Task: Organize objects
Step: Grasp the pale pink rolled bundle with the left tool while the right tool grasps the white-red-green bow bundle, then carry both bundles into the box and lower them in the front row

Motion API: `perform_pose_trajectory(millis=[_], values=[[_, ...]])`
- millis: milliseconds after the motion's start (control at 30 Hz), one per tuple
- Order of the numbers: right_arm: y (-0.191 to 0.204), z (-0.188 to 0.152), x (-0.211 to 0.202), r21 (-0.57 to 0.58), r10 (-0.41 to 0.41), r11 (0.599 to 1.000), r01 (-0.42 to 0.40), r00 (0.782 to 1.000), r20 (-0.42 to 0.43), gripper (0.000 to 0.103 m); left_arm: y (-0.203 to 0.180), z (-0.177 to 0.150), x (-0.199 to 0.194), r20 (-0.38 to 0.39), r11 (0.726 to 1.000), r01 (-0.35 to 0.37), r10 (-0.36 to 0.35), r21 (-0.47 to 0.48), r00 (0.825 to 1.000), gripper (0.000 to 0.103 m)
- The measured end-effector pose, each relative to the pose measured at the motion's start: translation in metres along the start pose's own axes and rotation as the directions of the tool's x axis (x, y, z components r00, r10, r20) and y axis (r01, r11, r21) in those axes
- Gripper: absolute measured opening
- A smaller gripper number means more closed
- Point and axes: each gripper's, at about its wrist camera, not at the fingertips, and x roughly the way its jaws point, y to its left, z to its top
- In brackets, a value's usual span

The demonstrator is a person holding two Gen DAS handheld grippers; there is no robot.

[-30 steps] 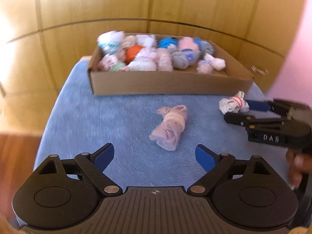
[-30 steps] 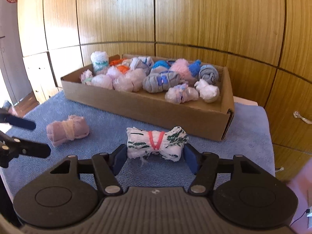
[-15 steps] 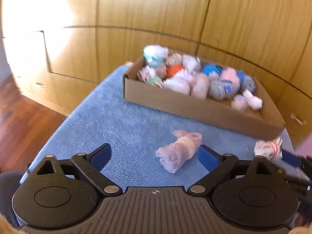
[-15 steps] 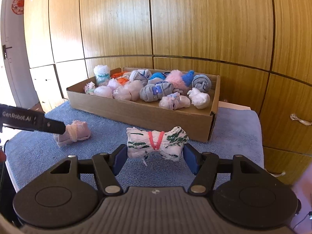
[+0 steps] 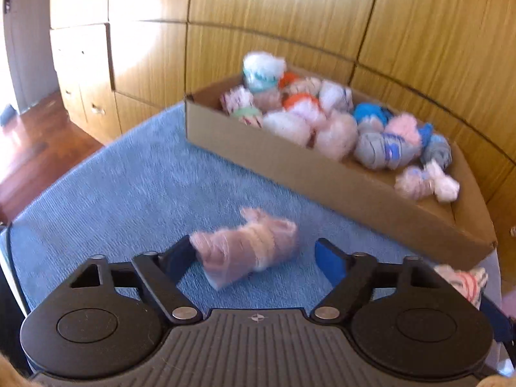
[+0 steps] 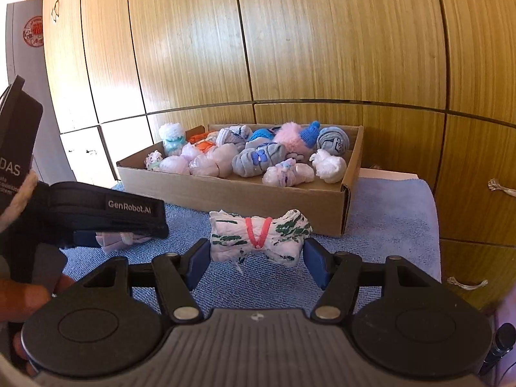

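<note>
Left wrist view shows wood-panelled cabinets (image 5: 258, 16) behind a surface covered in blue cloth (image 5: 129, 187). On the cloth sits a cardboard box (image 5: 290, 167) filled with rolled sock bundles (image 5: 322, 122) in white, pink, orange, blue and grey. Nearer the camera, a pink sock roll (image 5: 248, 248) lies on the cloth between the fingers of the left hand-held gripper (image 5: 254, 258). Its jaws have just been closing around the roll: the left pad appears to meet one end, while a gap remains at the right pad, so the roll is not yet clamped. The picture is blurred.

Right wrist view has the right hand-held gripper (image 6: 254, 251) clamped on a white sock bundle with green marks (image 6: 258, 235), tied with a red band (image 6: 256, 230), its pads pressing both ends in front of the box's near wall. The left tool's black body crosses the left edge, over the pink roll.
</note>
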Motion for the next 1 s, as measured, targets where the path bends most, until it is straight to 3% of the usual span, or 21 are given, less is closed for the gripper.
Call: perform_pose_trajectory(millis=[33, 167, 233, 333, 467, 567, 800, 900, 1000], values=[[0.0, 0.0, 0.001, 0.0, 0.001, 1.0, -0.001, 1.0, -0.001, 0.059, 0.002, 0.0, -0.001, 0.004, 1.0, 0.006, -0.006, 0.002, 1.0, 0.068], [0.001, -0.001, 0.002, -0.004, -0.01, 1.0, 0.01, 1.0, -0.008, 0.059, 0.016, 0.0, 0.0, 0.002, 0.997, 0.078, -0.078, 0.011, 0.997, 0.063], [0.003, -0.002, 0.001, -0.01, -0.018, 1.0, 0.018, 1.0, -0.014, 0.06, 0.025, 0.0, -0.001, -0.004, 0.99, 0.131, -0.131, 0.046, 0.991, 0.063], [0.005, -0.004, 0.0, -0.023, -0.03, 0.999, 0.03, 0.999, -0.026, 0.059, 0.041, -0.001, -0.002, -0.029, 0.959, 0.235, -0.233, 0.16, 0.972, 0.063], [0.01, -0.007, -0.001, -0.046, -0.024, 0.999, 0.021, 0.998, -0.062, 0.059, 0.052, 0.005, -0.005, -0.08, 0.882, 0.327, -0.32, 0.338, 0.944, 0.064], [0.014, -0.007, 0.0, -0.074, -0.038, 0.997, 0.032, 0.996, -0.086, 0.06, 0.058, 0.012, -0.008, -0.101, 0.795, 0.358, -0.356, 0.489, 0.929, 0.064], [0.017, 0.001, -0.003, -0.075, -0.06, 0.996, 0.052, 0.991, -0.123, 0.059, 0.067, 0.041, -0.004, -0.164, 0.655, 0.414, -0.41, 0.632, 0.897, 0.063], [0.016, 0.011, -0.019, -0.053, -0.05, 0.998, 0.045, 0.994, -0.097, 0.059, 0.067, 0.055, -0.016, -0.156, 0.612, 0.417, -0.434, 0.672, 0.887, 0.063], [0.007, 0.023, -0.037, -0.044, -0.055, 0.998, 0.052, 0.996, -0.069, 0.059, 0.057, 0.066, -0.026, -0.146, 0.583, 0.396, -0.427, 0.71, 0.892, 0.064]])
